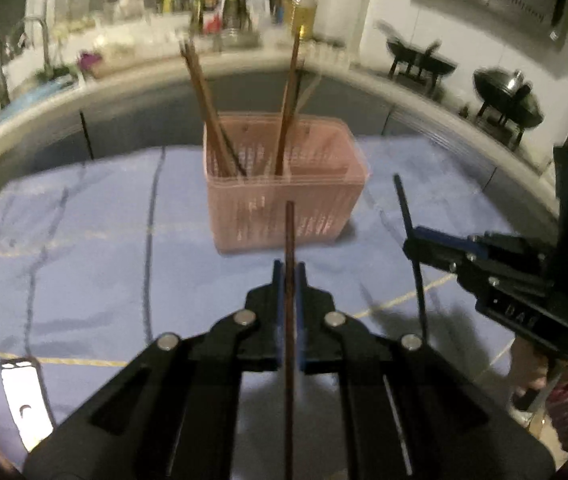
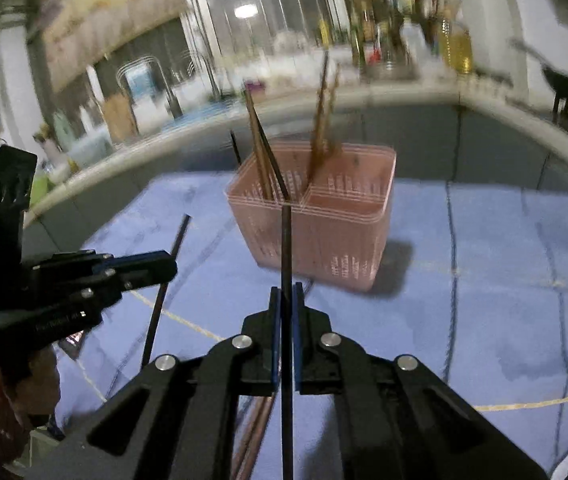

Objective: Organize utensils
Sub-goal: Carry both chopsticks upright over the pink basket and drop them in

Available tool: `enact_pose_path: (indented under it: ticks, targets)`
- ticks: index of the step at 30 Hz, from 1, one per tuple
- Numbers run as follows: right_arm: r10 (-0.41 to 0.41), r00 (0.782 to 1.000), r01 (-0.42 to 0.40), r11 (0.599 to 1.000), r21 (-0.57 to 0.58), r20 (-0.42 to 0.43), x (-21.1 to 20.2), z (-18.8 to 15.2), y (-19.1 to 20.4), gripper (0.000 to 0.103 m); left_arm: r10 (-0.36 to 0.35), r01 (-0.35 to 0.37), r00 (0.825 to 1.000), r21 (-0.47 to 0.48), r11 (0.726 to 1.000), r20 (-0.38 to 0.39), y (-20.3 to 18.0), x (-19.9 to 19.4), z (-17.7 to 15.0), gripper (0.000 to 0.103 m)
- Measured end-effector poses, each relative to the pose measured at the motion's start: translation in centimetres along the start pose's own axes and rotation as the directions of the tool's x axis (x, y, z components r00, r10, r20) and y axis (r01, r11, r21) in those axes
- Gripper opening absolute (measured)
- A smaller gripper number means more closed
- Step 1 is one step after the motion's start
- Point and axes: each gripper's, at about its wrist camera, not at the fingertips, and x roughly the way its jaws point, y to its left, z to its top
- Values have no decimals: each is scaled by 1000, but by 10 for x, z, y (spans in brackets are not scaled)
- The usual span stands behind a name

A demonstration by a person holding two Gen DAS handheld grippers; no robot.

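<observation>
Before the pink basket (image 1: 284, 184): we hover.
Left gripper (image 1: 289, 276): clamps our brown chopstick (image 1: 290, 236).
Right gripper (image 2: 286, 300): clamps our black chopstick (image 2: 286, 248).

The left gripper (image 1: 288, 276) has its jaws clamped on a brown chopstick (image 1: 290, 240); beyond them stands a pink basket (image 1: 284, 204).

A blue cloth (image 1: 95, 240) with dark creases and thin yellow lines covers the surface in the lower half of both views. Behind it a pale counter edge (image 1: 123, 80) curves across the upper part of the frame. Bottles (image 1: 239, 4), blurred, crowd the top centre, one holding yellow liquid (image 1: 304, 14). Two dark woks (image 1: 508, 98) sit on stands at upper right. A faucet (image 1: 1, 76) stands at upper left. A white card (image 1: 25, 396) lies at lower left.
</observation>
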Motion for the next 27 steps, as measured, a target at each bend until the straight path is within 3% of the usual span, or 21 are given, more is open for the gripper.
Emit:
enact_pose_path:
  ticks: [5,14,20,23,27]
  targets:
    - [-4,997,4,1000,2,78,-21,1,4,5,-5,2,997,30,1000,82,-15,-38,0,4]
    - [-6,996,6,1000,-6,84,-29,12,4,5,-9,7,999,49,999,45,-15,-33,-2,4]
    - [53,985,-54,999,3,166,-47,62,4,5,-51,46,987,36,998,149,-7,-70,46,4]
    - [71,970,-76,997,11,232,-53,101,4,5,-55,49,973,31,998,223,-3,-93,82,4]
    - [40,939,-46,999,9,341,-50,157,6,5,-22,11,943,34,999,332,-2,-111,134,4]
